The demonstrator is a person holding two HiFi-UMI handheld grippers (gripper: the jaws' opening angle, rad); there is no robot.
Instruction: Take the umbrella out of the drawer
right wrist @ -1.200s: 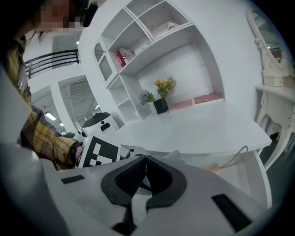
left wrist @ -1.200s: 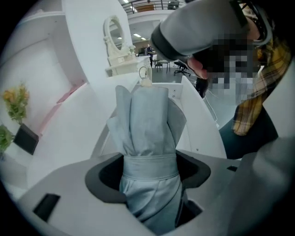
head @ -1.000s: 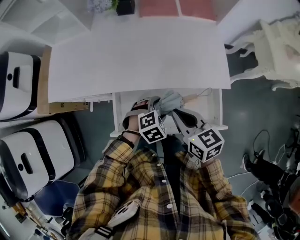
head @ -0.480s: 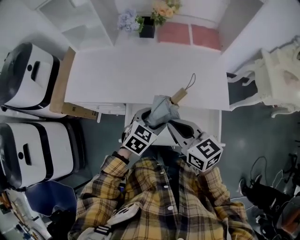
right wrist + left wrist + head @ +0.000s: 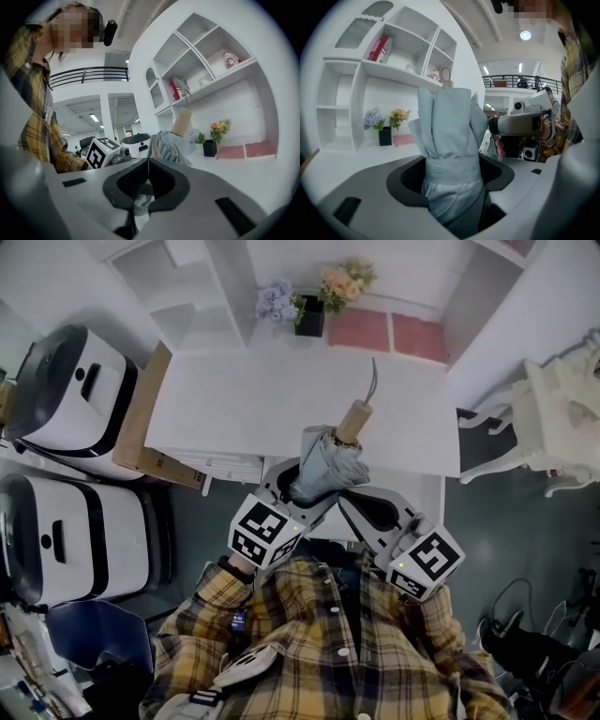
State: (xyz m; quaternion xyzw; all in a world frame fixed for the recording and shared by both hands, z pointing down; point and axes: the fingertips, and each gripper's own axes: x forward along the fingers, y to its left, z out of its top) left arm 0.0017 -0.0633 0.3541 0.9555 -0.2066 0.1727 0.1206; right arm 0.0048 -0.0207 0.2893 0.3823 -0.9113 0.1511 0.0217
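Note:
A folded pale blue-grey umbrella (image 5: 322,463) with a wooden handle (image 5: 351,419) and a wrist loop is held up over the front edge of the white desk (image 5: 262,399), handle pointing away from me. My left gripper (image 5: 298,480) is shut around its strapped middle, and the fabric (image 5: 450,140) fills the jaws. My right gripper (image 5: 353,500) sits just right of it, jaw tips together, pinching a fold of the umbrella's fabric (image 5: 140,199). The open white drawer (image 5: 429,495) lies below, mostly hidden by the grippers.
A black pot of flowers (image 5: 310,315) stands at the desk's back under white shelves. Two white appliances (image 5: 66,395) and a cardboard panel (image 5: 139,418) are on the left. A white ornate chair (image 5: 562,413) is on the right.
Both grippers have risen with the umbrella, lifting it out of the drawer to above the desk's edge. Its handle now points further away over the desk.

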